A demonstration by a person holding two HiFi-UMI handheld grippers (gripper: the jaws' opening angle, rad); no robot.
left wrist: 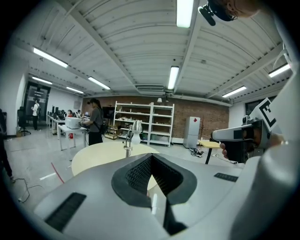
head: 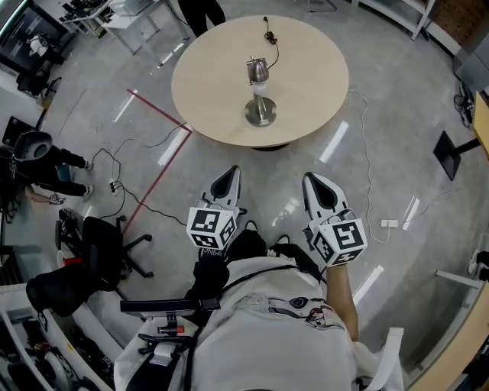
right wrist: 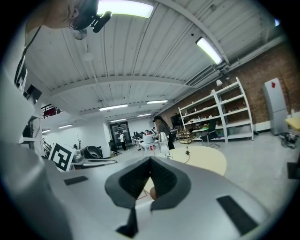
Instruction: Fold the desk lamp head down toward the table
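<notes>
A small metal desk lamp [head: 260, 92] stands upright on the round wooden table [head: 306, 53], its round base toward me and its head with a white bulb above it. Both grippers hang over the floor short of the table's near edge, well apart from the lamp. My left gripper [head: 228, 176] is shut and holds nothing; my right gripper [head: 315, 181] is shut and holds nothing too. In the left gripper view the lamp [left wrist: 132, 136] shows far off beyond the closed jaws of the left gripper [left wrist: 151, 157]. The right gripper view has the lamp [right wrist: 163, 139] beyond the right gripper [right wrist: 150, 160].
The lamp's black cord [head: 270, 37] trails across the table's far side. A red tape line [head: 157, 183] and cables cross the floor at left. An office chair [head: 99, 244] stands at lower left, a black stand [head: 451, 151] at right. A person [head: 200, 11] stands beyond the table.
</notes>
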